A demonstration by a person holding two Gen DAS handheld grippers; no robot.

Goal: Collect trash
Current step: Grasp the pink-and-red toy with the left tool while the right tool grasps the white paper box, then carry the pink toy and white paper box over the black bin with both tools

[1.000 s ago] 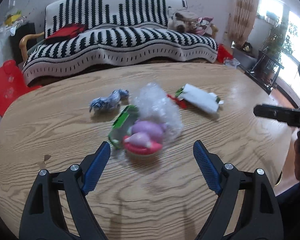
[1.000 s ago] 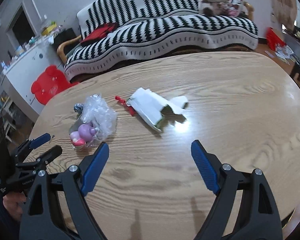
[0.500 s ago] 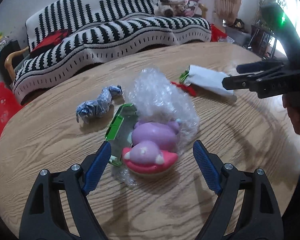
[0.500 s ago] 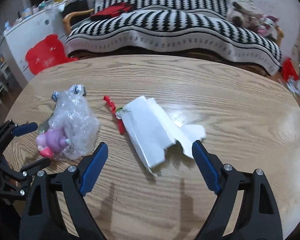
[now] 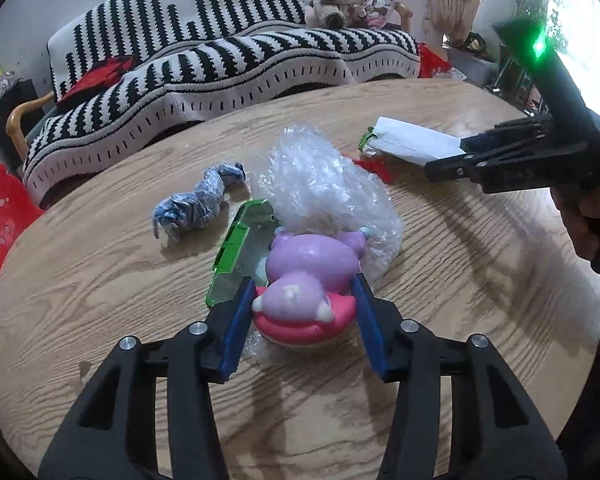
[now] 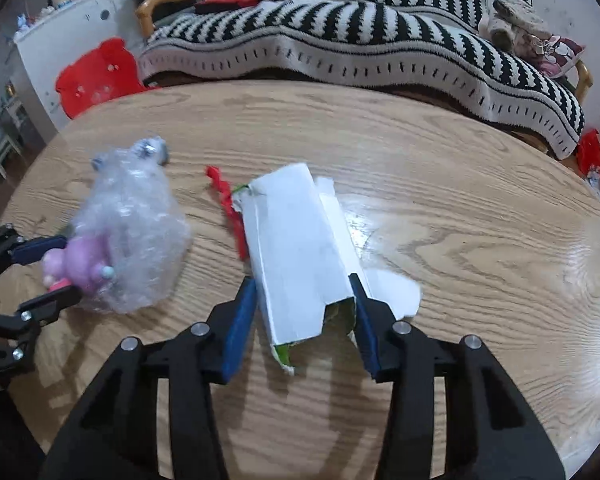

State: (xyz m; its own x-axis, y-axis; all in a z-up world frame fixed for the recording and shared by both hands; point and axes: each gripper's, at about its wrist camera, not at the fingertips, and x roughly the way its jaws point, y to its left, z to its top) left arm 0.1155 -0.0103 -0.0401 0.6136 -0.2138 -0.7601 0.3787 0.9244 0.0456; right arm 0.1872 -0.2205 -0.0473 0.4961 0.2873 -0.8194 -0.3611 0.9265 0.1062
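Observation:
On the oval wooden table [image 5: 100, 288] lies a purple and pink toy figure [image 5: 306, 284] partly wrapped in clear bubble wrap [image 5: 320, 184]. My left gripper [image 5: 302, 320] has its blue pads on both sides of the toy and is shut on it. A flattened white carton [image 6: 300, 252] lies near the table's middle. My right gripper [image 6: 304, 316] has closed round the carton's near end, with its pads against the sides. The right gripper also shows in the left wrist view [image 5: 460, 156] at the carton [image 5: 412, 144].
A green plastic tray [image 5: 240, 244], a crumpled blue-grey wrapper [image 5: 196, 204] and a red scrap [image 6: 228, 204] lie on the table. A striped sofa [image 5: 220, 52] stands behind, with a red chair [image 6: 96, 76] to the left.
Both grippers moved forward and closed: the left one onto the purple toy, the right one onto the white carton. Half a second ago both were wide open.

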